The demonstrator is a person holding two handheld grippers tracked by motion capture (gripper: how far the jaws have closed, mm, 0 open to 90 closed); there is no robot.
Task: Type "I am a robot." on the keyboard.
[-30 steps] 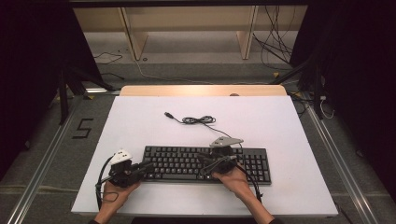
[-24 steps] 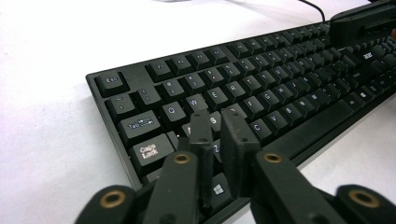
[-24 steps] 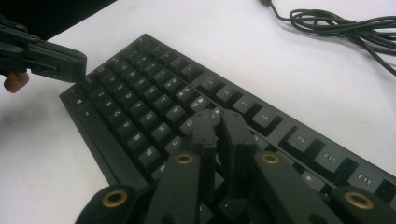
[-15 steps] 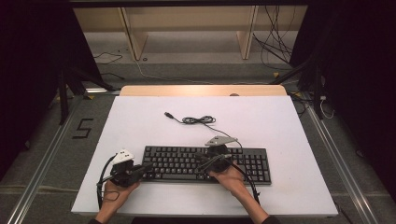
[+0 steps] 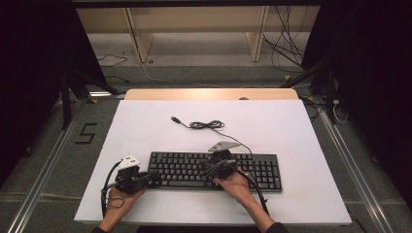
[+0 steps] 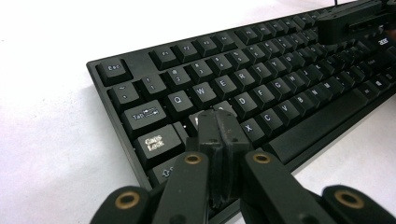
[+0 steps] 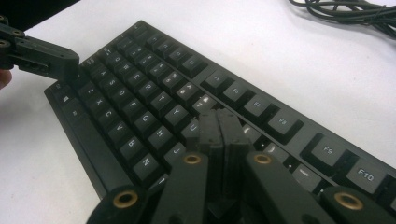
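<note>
A black keyboard (image 5: pixel 252 171) lies across the near half of the white table (image 5: pixel 291 131). My left gripper (image 5: pixel 154 175) points at its left end. In the left gripper view the left gripper (image 6: pixel 218 122) is shut, pads together with nothing between them, tips just over the home-row keys beside Caps Lock (image 6: pixel 153 143). My right gripper (image 5: pixel 208 170) reaches over the middle of the keys. Seen in the right gripper view, the right gripper (image 7: pixel 220 122) is likewise shut and empty, above the U and J keys. I cannot tell whether either tip presses a key.
The keyboard's black cable (image 5: pixel 206 125) lies coiled behind it, ending in a USB plug (image 5: pixel 175 119). Bare white tabletop surrounds the keyboard on every side. A wooden strip (image 5: pixel 209 93) edges the table's far side, with a floor with loose wires beyond.
My right gripper has edged a little to the left over the keys. The left gripper has kept its place at the keyboard's left end.
</note>
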